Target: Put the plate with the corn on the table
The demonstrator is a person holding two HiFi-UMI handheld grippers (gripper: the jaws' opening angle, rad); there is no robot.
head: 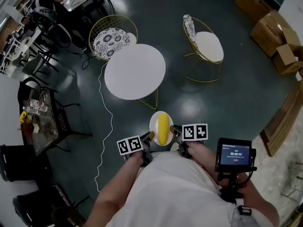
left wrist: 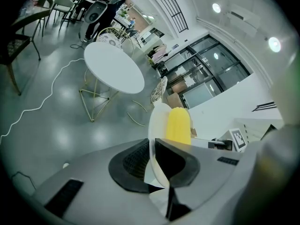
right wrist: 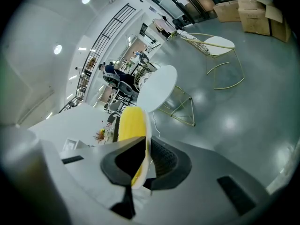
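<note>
Seen from my head, one round white plate (head: 153,123) hangs level just in front of my body, carrying one smooth yellow corn cob (head: 163,129). My left gripper (head: 149,136) nips its left rim and my right gripper (head: 175,131) its right rim. Farther off stand one round white table (head: 135,71) and two gold wire chairs (head: 112,39).

In the left gripper view, my ribbed black jaws are clamped on the plate's thin edge.

In the right gripper view, the jaws are likewise pinched on the rim, with the corn just beyond.
</note>
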